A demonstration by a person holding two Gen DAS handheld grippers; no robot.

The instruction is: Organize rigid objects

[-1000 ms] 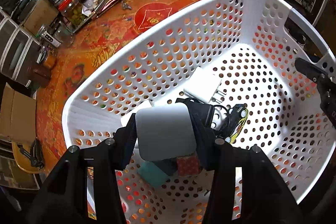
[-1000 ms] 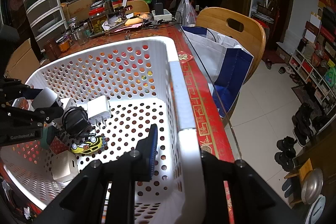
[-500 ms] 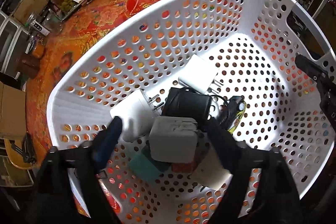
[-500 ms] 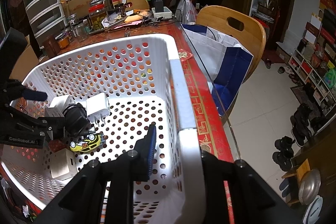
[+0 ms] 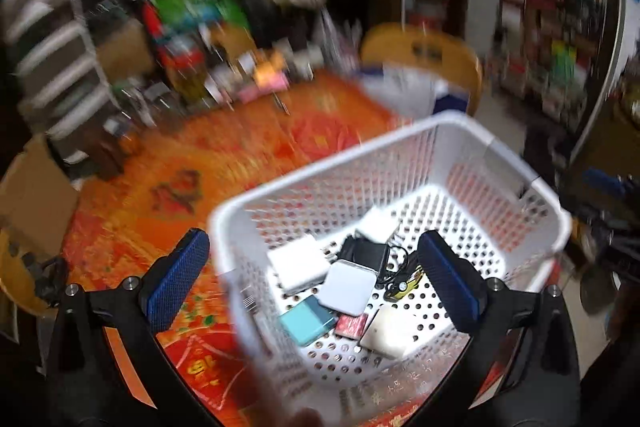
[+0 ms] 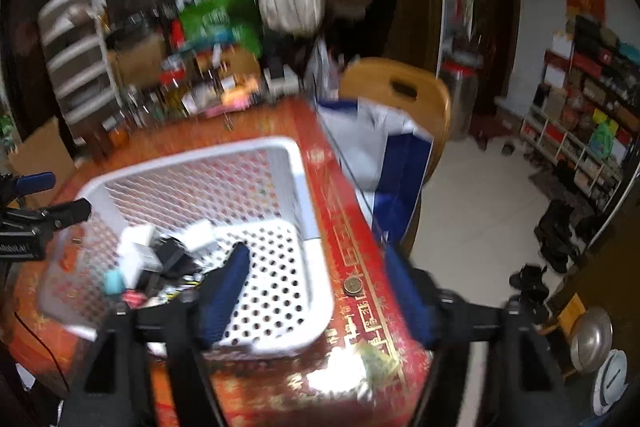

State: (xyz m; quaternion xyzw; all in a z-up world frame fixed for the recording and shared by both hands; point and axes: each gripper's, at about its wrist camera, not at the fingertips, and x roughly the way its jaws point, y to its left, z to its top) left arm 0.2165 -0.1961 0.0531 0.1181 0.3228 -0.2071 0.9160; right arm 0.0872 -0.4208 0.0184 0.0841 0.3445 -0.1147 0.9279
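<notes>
Currently the left gripper [image 5: 312, 277] is opening, nothing between its blue pads; right gripper [image 6: 316, 291] likewise opening, empty. White perforated basket [image 5: 400, 139] sits lower centre, chargers [image 5: 298, 265] heaped inside.

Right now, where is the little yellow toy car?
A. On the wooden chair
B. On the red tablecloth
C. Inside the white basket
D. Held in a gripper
C. The yellow toy car lies on the holed floor of the white basket, next to the black charger; both grippers hold nothing.
</notes>
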